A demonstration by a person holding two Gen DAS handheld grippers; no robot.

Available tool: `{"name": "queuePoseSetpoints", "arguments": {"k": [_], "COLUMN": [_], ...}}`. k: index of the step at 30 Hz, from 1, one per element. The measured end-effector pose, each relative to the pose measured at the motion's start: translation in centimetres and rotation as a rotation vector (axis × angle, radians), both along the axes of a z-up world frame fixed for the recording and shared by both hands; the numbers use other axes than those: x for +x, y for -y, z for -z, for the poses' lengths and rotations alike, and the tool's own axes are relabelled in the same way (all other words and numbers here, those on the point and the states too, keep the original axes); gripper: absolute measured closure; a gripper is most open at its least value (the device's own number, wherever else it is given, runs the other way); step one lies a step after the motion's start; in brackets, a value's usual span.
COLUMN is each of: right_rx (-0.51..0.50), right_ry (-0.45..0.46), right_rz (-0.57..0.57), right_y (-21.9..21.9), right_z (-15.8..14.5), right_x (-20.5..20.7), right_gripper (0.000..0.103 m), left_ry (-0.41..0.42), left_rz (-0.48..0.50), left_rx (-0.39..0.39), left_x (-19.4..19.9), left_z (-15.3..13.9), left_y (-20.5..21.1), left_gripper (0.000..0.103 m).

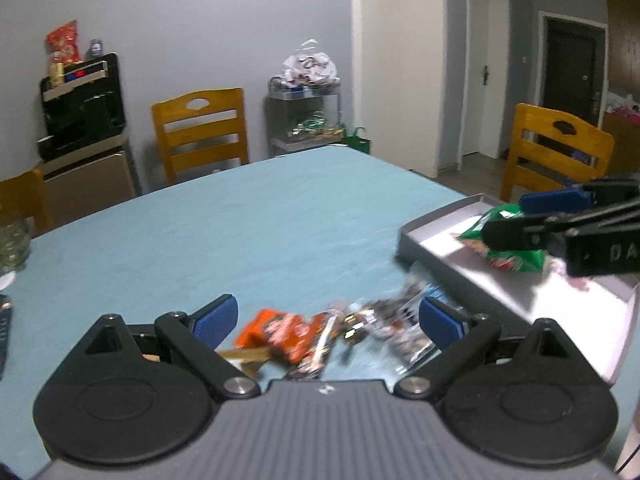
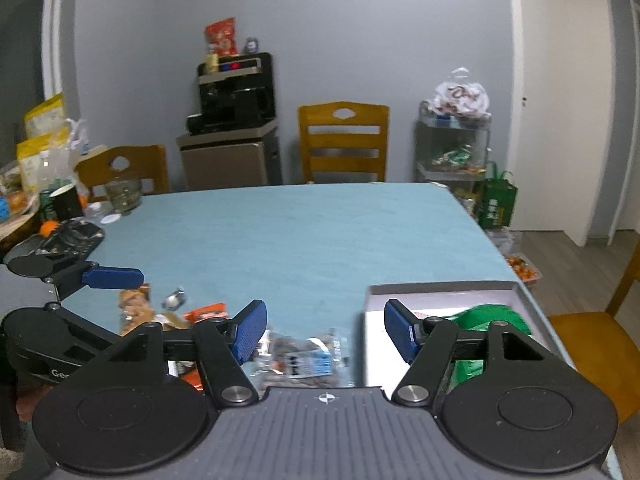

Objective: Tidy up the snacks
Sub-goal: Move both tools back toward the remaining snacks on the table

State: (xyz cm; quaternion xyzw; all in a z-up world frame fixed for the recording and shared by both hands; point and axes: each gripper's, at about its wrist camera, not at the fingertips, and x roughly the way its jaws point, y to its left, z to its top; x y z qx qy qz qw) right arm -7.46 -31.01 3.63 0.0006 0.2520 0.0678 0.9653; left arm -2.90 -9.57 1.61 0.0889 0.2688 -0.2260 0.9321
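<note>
A heap of small snacks lies on the blue tablecloth: an orange packet (image 1: 280,334), dark wrappers (image 1: 400,332) and a clear packet with blue print (image 2: 308,360). My left gripper (image 1: 328,322) hangs over the heap, open, and its blue pads (image 1: 216,322) touch nothing. From the right wrist view the left gripper (image 2: 136,300) shows at the left edge. A green packet (image 1: 516,256) lies in the grey tray (image 1: 436,236). My right gripper (image 2: 325,334) is open with nothing in it, beside the tray's left wall (image 2: 366,304). The green packet (image 2: 492,316) sits behind its right finger.
Wooden chairs (image 2: 344,140) stand around the table. A glass jar (image 2: 124,194), a black cup (image 2: 66,202) and food bags crowd the far left corner. A cabinet with a black machine (image 2: 236,96) and a metal shelf (image 2: 456,148) stand against the wall.
</note>
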Motion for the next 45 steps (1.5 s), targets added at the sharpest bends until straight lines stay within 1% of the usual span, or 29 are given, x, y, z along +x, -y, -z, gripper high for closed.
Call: {"name": "queuePoseSetpoints", "arguments": {"k": [4, 7, 13, 19, 28, 32, 38, 41, 45], "right_rx": [-0.007, -0.01, -0.005, -0.004, -0.006, -0.003, 0.029, 0.036, 0.051], "right_ry": [0.007, 0.004, -0.023, -0.06, -0.116, -0.145, -0.216, -0.244, -0.268], "right_rz": [-0.028, -0.047, -0.085, -0.123, -0.195, -0.229, -0.287, -0.292, -0.286], "right_y": [-1.2, -2.0, -3.3, -4.6, -7.0, -8.3, -10.5, -11.3, -11.9], "right_z": [-0.1, 0.1, 1.0, 2.3, 4.6, 5.7, 7.3, 7.9, 8.4], "right_x": [0.0, 0.2, 0.4, 0.4, 0.1, 0.0, 0.5, 1.0, 1.7], "right_gripper": [0.032, 0.03, 0.025, 0.024, 0.022, 0.022, 0.022, 0.022, 0.022], "left_ry": [-0.001, -0.008, -0.026, -0.056, -0.097, -0.109, -0.103, -0.099, -0.098], "left_rz": [-0.042, -0.076, -0.142, -0.203, -0.266, -0.285, -0.31, -0.327, -0.326], "left_rx": [0.025, 0.033, 0.023, 0.044, 0.085, 0.081, 0.077, 0.066, 0.06], "left_x": [-0.8, -1.4, -2.5, -3.2, -2.8, -2.8, -2.8, -2.7, -2.5], "left_z": [0.5, 1.1, 2.0, 3.5, 5.8, 6.5, 6.9, 6.9, 7.0], "left_y": [-2.3, -4.0, -7.7, -9.9, -11.1, -11.7, -12.6, -13.0, -13.2], "left_gripper": [0.004, 0.004, 0.004, 0.004, 0.004, 0.003, 0.003, 0.003, 0.003]}}
